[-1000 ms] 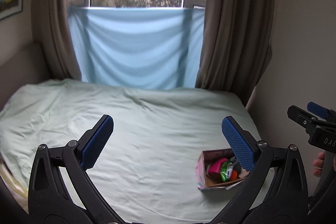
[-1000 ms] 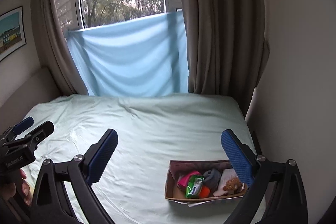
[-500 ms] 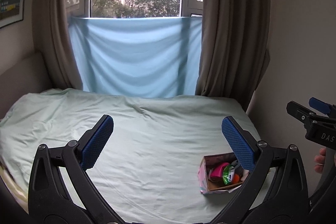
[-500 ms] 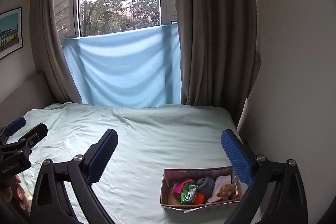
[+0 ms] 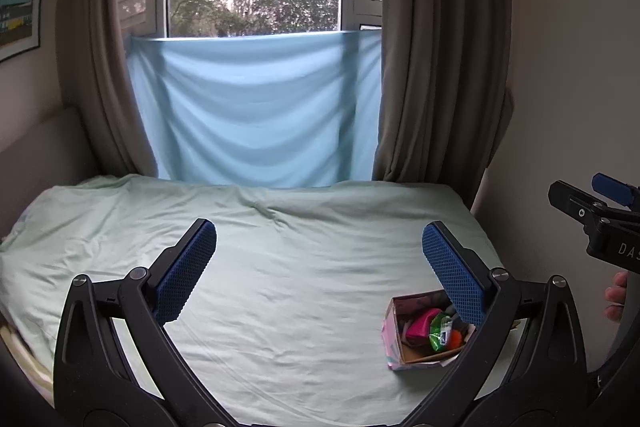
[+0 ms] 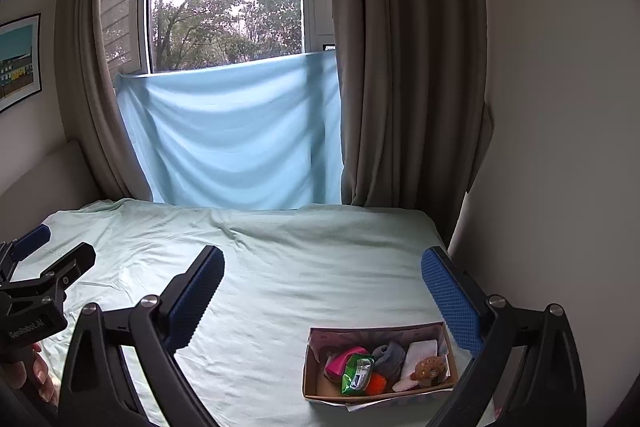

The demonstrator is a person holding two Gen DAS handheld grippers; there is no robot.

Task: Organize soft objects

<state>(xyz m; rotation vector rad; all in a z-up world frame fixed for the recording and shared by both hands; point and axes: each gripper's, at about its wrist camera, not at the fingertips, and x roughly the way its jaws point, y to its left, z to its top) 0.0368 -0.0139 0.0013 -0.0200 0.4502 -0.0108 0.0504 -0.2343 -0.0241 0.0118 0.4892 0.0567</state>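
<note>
The left tool hangs above the bed with its blue-padded fingers spread wide and nothing between them; the right tool is likewise released and empty, held above the same pale green sheet. A small cardboard box sits on the bed toward its right side, near the wall, and lies below and just inside the right tool's right finger in the right wrist view. The soft objects are gathered inside it: a pink item, a green packet, an orange fuzzy piece, a grey cloth, a white cloth and a small brown plush toy. Behind the bed a light blue sheet hangs across the lower window, between brown curtains.
</note>
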